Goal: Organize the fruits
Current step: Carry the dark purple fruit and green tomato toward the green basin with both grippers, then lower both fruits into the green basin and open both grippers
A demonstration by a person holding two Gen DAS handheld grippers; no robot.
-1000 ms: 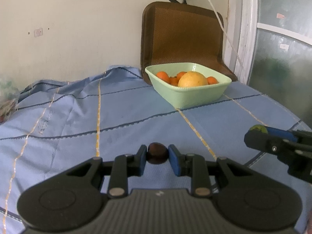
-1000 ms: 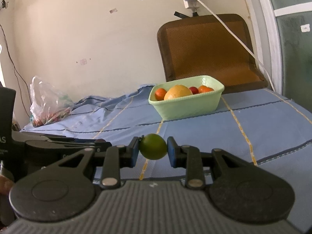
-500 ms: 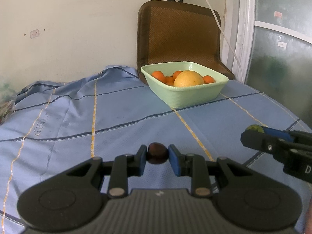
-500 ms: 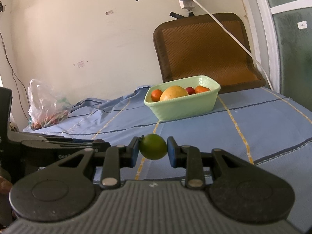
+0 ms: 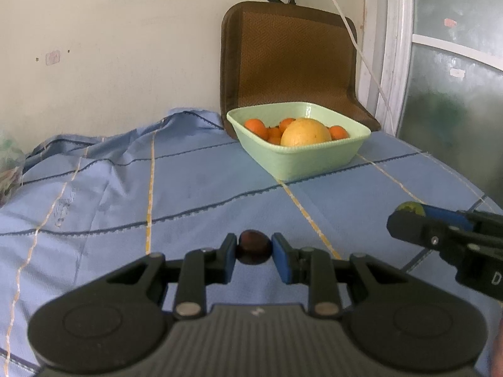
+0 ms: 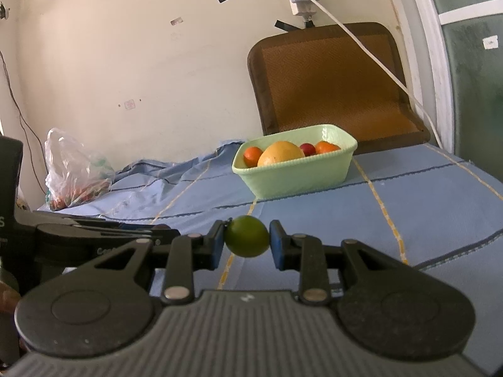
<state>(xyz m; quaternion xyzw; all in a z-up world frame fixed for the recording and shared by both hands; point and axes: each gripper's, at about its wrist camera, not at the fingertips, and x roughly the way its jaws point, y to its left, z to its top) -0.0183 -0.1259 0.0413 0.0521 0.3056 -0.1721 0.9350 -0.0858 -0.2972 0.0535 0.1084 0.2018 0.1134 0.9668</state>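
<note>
**Both grippers hold fruit short of the bowl**

The left gripper (image 5: 254,248) still clamps a dark plum (image 5: 254,247); the right gripper (image 6: 246,240) still clamps a lime (image 6: 246,235). Both hover over the cloth (image 5: 195,188), well short of the bowl (image 5: 298,160), whose framing has barely shifted.

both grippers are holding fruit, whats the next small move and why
Probably carry the right gripper forward over the green bowl before opening. Its pads are shut on a lime, the left gripper on a dark fruit, and both sit short of the bowl, where the other fruit already lies.
</note>
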